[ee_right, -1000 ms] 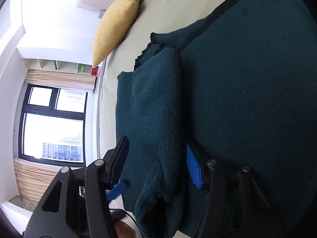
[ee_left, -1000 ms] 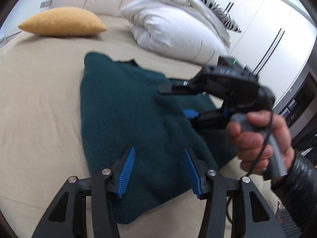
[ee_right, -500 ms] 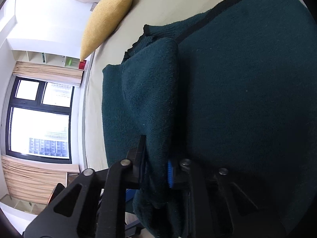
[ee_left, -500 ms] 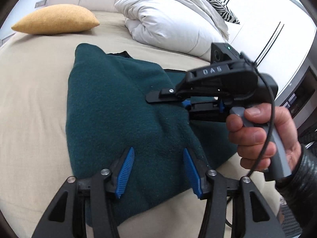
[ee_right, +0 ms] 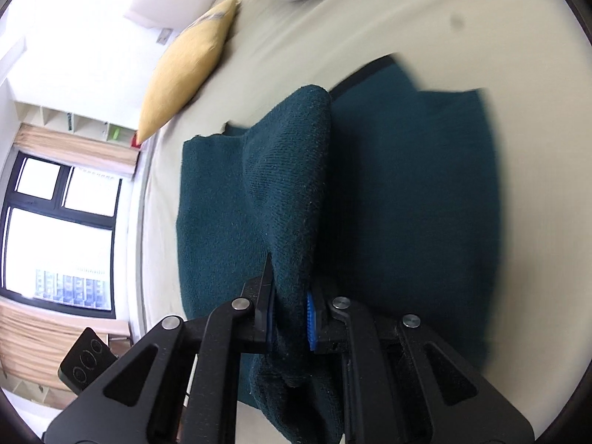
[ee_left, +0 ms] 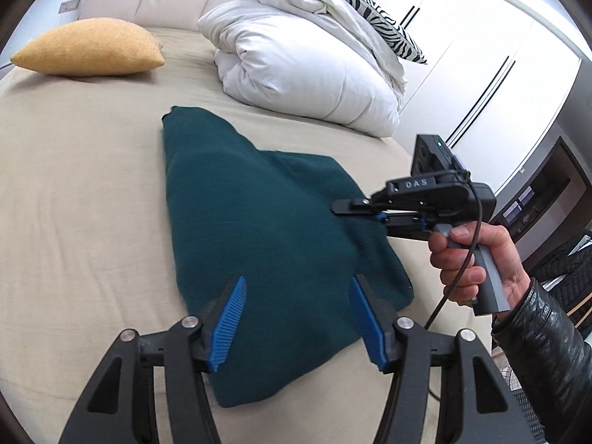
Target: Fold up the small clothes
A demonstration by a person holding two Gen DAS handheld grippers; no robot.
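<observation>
Here, in the left wrist view, your left gripper [ee_left: 298, 318] stood with its blue pads spread wide at the bottom of the frame, nothing between them, while the dark green garment [ee_left: 266, 222] lay mid-frame on the beige bed [ee_left: 81, 199], and your right gripper [ee_left: 355, 209] bit its right edge. Then, in the right wrist view, that gripper [ee_right: 290, 309] sat low centre, clamped on a raised fold of the garment [ee_right: 292, 170], with a yellow pillow [ee_right: 185, 63] at upper left.
</observation>
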